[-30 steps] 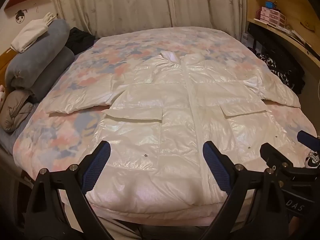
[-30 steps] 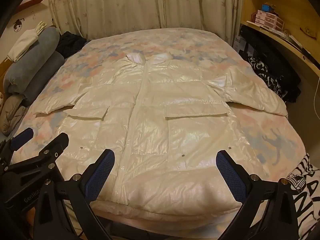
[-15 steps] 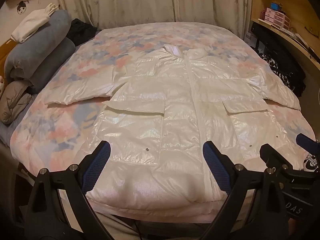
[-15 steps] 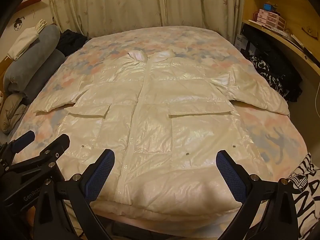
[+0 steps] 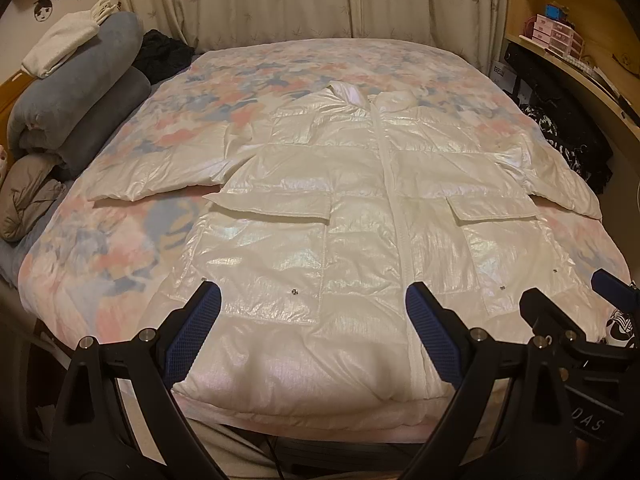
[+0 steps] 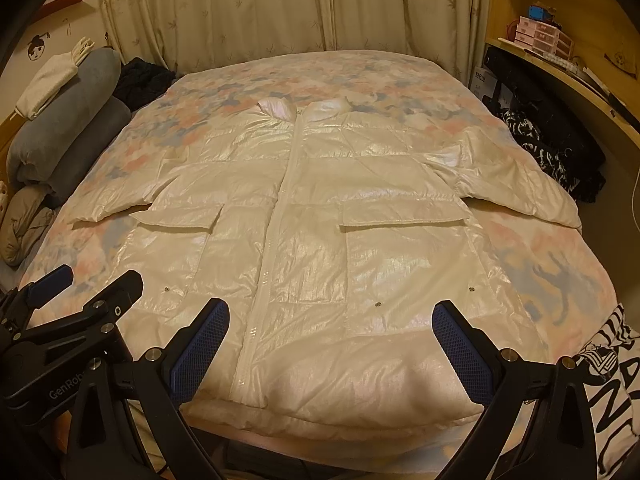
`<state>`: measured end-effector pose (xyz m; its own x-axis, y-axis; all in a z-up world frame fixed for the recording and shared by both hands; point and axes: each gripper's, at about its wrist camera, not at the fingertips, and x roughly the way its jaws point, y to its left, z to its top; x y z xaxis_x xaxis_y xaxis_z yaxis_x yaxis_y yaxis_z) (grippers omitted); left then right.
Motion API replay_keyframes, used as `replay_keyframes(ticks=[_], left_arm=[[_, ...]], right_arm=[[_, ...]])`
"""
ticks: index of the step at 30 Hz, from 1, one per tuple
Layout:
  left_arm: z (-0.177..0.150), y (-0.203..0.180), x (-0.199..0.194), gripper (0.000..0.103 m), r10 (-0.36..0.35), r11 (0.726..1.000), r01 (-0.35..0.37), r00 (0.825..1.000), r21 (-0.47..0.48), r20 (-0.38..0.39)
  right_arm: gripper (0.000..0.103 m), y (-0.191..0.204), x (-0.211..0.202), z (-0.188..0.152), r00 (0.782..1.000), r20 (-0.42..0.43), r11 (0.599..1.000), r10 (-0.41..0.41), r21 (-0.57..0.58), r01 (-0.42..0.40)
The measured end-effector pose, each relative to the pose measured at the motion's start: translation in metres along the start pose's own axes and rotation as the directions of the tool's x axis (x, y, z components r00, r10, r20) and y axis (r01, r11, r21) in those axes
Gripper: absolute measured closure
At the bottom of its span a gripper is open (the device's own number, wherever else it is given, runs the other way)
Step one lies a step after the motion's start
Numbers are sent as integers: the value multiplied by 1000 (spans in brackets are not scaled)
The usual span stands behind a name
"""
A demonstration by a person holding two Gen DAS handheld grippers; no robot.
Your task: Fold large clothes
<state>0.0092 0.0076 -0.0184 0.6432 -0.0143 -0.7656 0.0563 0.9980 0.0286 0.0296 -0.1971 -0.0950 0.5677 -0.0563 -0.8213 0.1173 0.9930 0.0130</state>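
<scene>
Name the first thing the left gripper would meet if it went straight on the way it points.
Probably the white puffer coat: the left gripper, jaws open, points at its lower front, left of the zip. Depth is unclear.

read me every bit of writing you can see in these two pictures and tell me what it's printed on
"GenRobo", cut off at the edge: on the left claw body, in the right wrist view.
"DAS", a partial word: on the right claw body, in the left wrist view.
Black-and-white printed fabric: big letters, too cut off to read.
White box under the shelf: dark characters, too small to read.
</scene>
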Motion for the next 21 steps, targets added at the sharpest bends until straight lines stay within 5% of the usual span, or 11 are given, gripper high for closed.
replay_keyframes(ticks=[21], left_arm=[[-2,-1,1,10,4,1000,-4,1000,0,1]], right_arm=[[1,0,2,0,1000,-1,1000,4,2,-4]])
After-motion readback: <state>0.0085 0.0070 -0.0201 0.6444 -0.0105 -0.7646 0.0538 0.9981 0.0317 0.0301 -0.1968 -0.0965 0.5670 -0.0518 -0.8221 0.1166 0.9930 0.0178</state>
